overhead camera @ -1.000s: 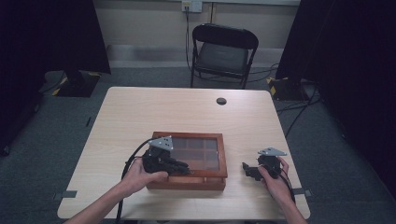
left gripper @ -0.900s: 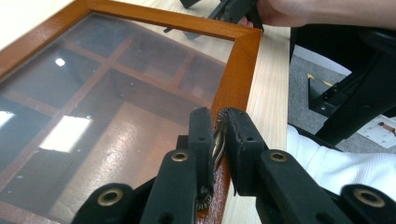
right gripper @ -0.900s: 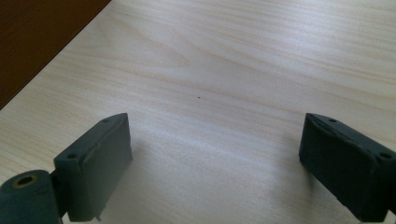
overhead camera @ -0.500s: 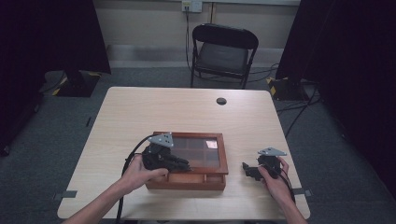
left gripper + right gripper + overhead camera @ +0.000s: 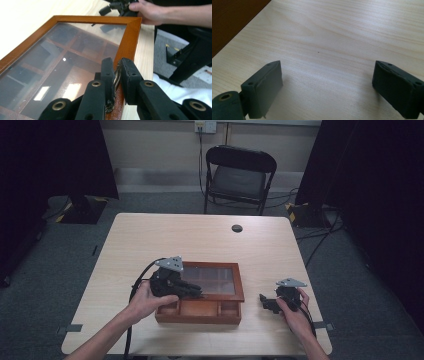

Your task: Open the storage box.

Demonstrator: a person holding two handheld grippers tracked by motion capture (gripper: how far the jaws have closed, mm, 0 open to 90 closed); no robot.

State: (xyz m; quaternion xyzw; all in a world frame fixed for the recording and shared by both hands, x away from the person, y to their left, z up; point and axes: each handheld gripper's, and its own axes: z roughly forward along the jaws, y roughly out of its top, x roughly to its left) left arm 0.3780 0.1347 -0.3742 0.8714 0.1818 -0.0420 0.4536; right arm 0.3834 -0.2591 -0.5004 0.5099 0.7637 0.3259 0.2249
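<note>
Left gripper [image 5: 117, 75]: jaws pinched on the small brass handle [image 5: 115, 82] at the front edge of the wooden box's glass lid [image 5: 210, 279], raised ajar. Right gripper [image 5: 265, 301]: jaws wide apart, empty, resting on the table [image 5: 280, 247] at the box's 3 o'clock.

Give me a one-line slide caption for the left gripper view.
Left hand-held gripper shut on the brass latch of a glass-lidded wooden box.
</note>
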